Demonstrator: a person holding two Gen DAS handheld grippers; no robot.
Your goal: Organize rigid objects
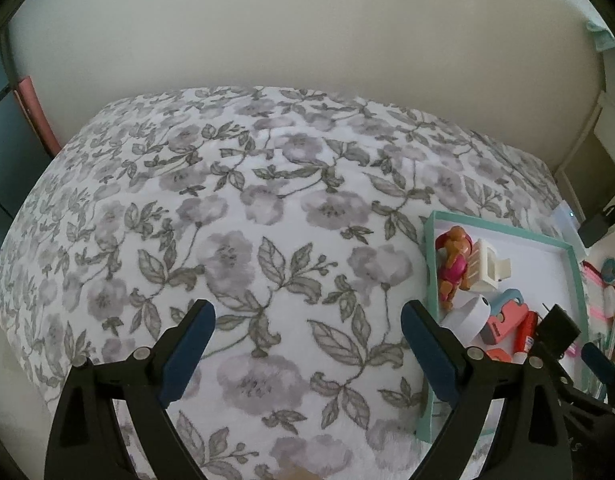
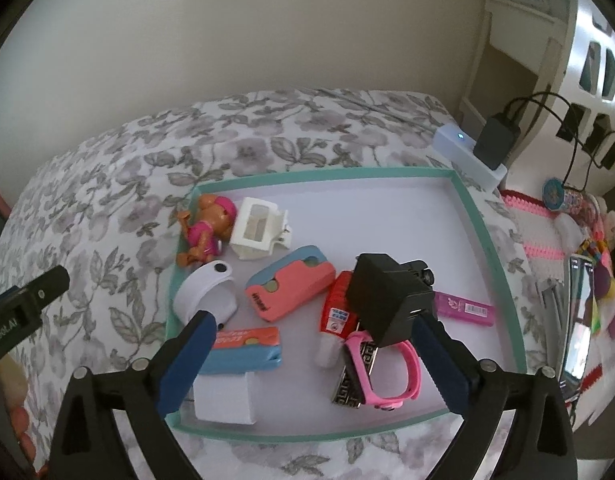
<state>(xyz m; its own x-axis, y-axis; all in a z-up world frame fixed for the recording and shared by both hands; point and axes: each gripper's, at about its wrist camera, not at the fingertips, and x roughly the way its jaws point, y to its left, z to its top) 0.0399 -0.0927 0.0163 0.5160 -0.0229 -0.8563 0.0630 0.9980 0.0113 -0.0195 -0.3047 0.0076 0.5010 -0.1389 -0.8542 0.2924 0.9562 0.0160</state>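
A teal-rimmed white tray (image 2: 493,236) lies on the floral bedspread and holds several small objects: a pink toy dog (image 2: 209,226), a white clip (image 2: 257,232), a white band (image 2: 205,292), coral and blue cases (image 2: 291,286), a red glue stick (image 2: 337,314), a pink watch (image 2: 387,376), a pink lighter (image 2: 465,308), a white box (image 2: 223,400). A black charger block (image 2: 389,300) sits against the right finger of my open right gripper (image 2: 313,342), above the tray. My left gripper (image 1: 307,330) is open and empty over the bedspread, left of the tray (image 1: 429,272).
The floral bedspread (image 1: 227,220) spreads wide to the left. A white power strip (image 2: 463,152) with a plugged black adapter sits behind the tray. Colourful clutter and a mirror-like item (image 2: 579,320) lie to the right. A wall stands behind.
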